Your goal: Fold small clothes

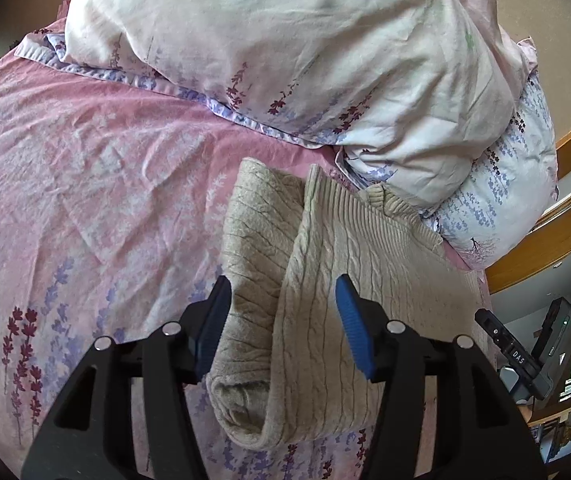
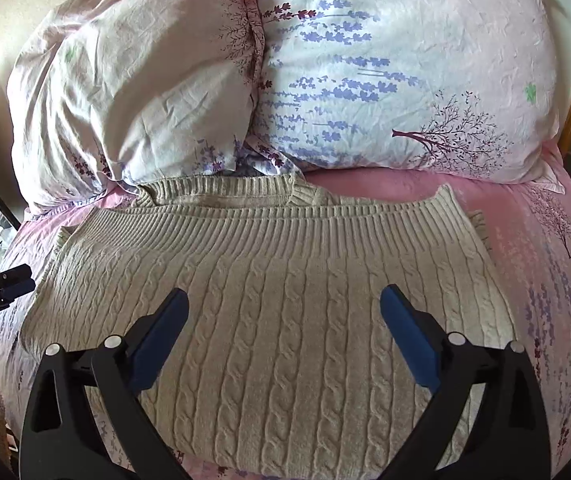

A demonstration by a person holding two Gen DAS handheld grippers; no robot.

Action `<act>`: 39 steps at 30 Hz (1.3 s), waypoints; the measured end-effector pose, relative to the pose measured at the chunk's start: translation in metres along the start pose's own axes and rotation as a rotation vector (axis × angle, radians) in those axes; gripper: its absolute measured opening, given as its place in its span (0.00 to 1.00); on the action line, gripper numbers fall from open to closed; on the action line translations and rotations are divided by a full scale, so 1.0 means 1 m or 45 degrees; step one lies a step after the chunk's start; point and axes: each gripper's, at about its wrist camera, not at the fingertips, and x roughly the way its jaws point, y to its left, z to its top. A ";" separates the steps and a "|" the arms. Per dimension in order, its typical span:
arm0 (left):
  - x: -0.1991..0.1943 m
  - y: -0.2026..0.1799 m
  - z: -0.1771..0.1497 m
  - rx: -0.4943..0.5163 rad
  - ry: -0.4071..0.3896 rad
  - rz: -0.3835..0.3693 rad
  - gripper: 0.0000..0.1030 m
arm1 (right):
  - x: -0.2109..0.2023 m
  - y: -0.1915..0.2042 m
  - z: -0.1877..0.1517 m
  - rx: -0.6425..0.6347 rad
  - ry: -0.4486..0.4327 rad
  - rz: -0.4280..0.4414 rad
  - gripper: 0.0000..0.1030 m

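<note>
Sweater [image 2: 285, 304], beige cable-knit, lies folded on the bed's pink floral sheet [image 1: 85, 184], ribbed hem toward the two floral pillows [image 2: 385, 72] at the headboard end, hem just short of them. Left hand-held gripper [image 1: 283, 300] hovers over the sweater's folded side edge, blue pads [image 1: 355, 332] about half apart and not pressing the knit, which sits between them. Right hand-held gripper [image 2: 283, 312] is spread wide above the sweater's middle, gripping nothing.
</note>
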 end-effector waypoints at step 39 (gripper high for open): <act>0.021 0.011 0.009 -0.147 0.067 -0.113 0.61 | 0.042 0.018 -0.018 -0.093 0.147 -0.151 0.99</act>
